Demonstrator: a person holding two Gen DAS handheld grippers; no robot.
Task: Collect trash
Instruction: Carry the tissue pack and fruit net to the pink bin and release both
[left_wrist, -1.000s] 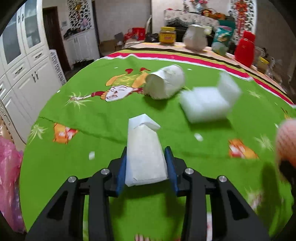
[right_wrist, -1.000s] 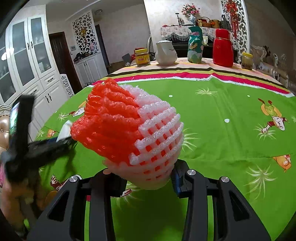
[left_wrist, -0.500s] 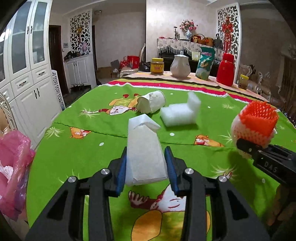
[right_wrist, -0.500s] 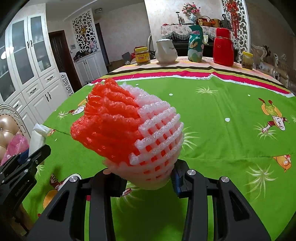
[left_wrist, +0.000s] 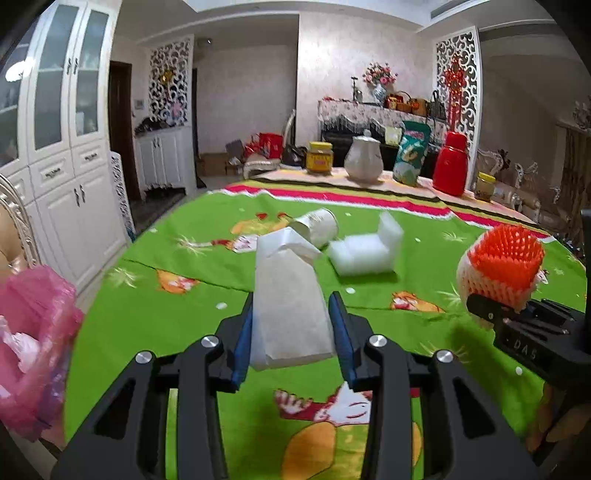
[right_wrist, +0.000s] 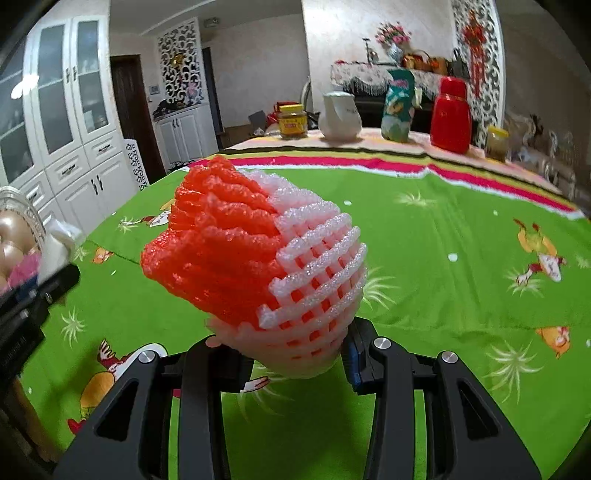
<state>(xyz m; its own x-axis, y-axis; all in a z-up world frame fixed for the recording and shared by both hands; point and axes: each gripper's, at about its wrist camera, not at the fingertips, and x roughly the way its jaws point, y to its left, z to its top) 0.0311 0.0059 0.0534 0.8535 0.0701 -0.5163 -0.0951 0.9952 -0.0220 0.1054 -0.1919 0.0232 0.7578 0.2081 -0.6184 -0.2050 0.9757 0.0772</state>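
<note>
Folded paper (left_wrist: 290, 295): long axis runs away from the camera, folded tip toward the far table edge; white, flat, creased.
Foam net (right_wrist: 258, 258): orange end points up-left, white mesh base down; bulbous.
Left gripper (left_wrist: 291, 332): jaws narrowed, clamping the paper above the green tablecloth (left_wrist: 166, 314).
Right gripper (right_wrist: 288, 354): jaws narrowed on the net's base.
Pink bag (left_wrist: 33, 343): at the table's left edge.

Foam, paper, plastic and cloth

Orange-and-white fruit net (right_wrist: 258, 258) looks like rough foam mesh; white carton (left_wrist: 290, 299) matt paper; pink bag (left_wrist: 33, 343) thin, probably glossy plastic; desk (left_wrist: 166, 306) cloth-covered.
</note>
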